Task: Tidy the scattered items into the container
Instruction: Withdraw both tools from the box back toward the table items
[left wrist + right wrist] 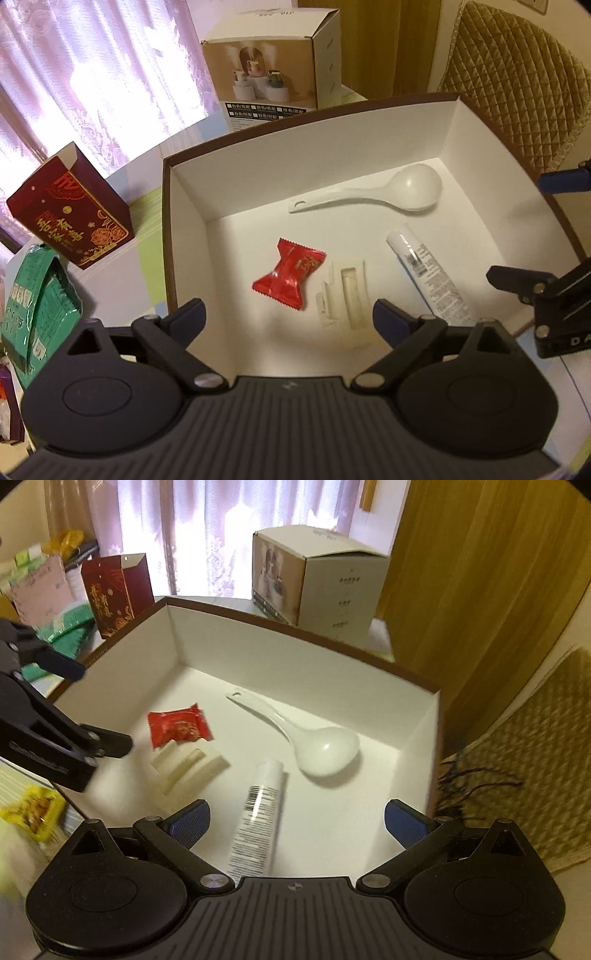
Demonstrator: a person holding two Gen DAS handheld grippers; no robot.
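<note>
Left wrist view: the left gripper is hovering over the near edge of the container, a white-lined box with a brown outside. Its fingers are standing wide apart with nothing between them. Four items are lying on the box floor: a white spoon toward the far wall, a red candy wrapper near the middle, a small off-white moulded insert just beside it, and a white tube to the right. The right gripper is showing at the picture's right edge, over the box's rim. Outside, on the bench, a dark red carton, a green packet and a printed cardboard box are sitting; whether they count as scattered items I cannot tell.

Right wrist view: the right gripper is hanging over the box wall too, fingers spread wide and empty, the tube lying loose below them. Spoon, candy wrapper and insert are all resting inside. The left gripper is showing at the left. A yellow packet is visible, blurred, outside at lower left.

Judgement: the task is looking largely done, all four small items being in; only the outside packets may remain.
</note>
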